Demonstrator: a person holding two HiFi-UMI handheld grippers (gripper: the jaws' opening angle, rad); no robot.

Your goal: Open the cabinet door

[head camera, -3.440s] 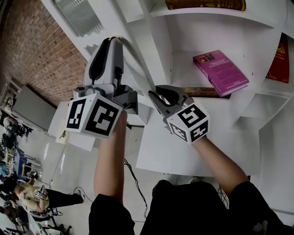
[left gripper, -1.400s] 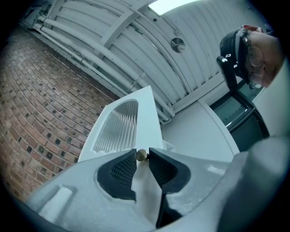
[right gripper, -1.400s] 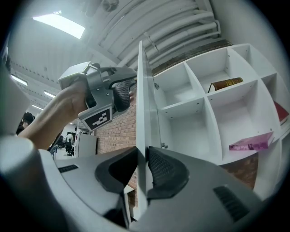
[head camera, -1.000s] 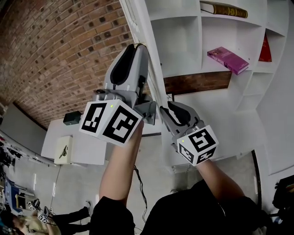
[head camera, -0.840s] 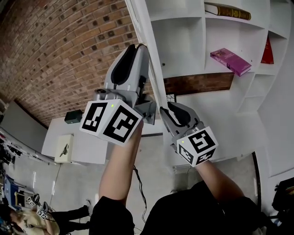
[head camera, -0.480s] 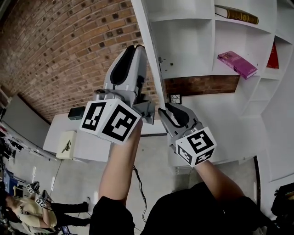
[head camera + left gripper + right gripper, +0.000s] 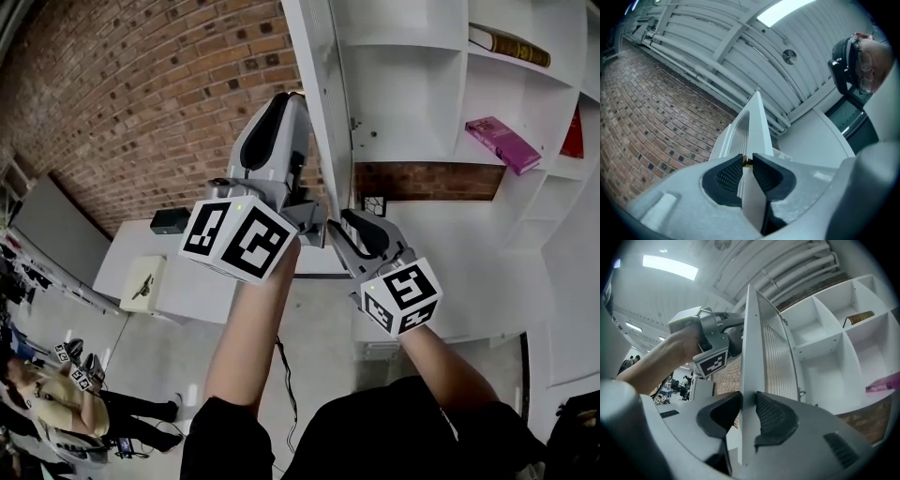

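Swung wider than a second ago, cabinet door (image 7: 322,84) stands edge-on between my hands; left gripper (image 7: 746,163), jaws just closing, clamps its edge; right gripper (image 7: 749,404), jaws easing apart, pinches the same edge just beside; beyond, white shelves (image 7: 412,47), pink book (image 7: 502,142).

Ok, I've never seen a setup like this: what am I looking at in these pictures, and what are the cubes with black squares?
No robot: a person holds a two-jaw gripper in each hand, and the marker cubes belong to those. One picture looks down from the person's head; the other two ride on the grippers. The left gripper and the right gripper each clamp the edge of the open cabinet door between their jaws. The left's jaws have just been closing, the right's opening a little. The shelves hold a pink book and a brown book.
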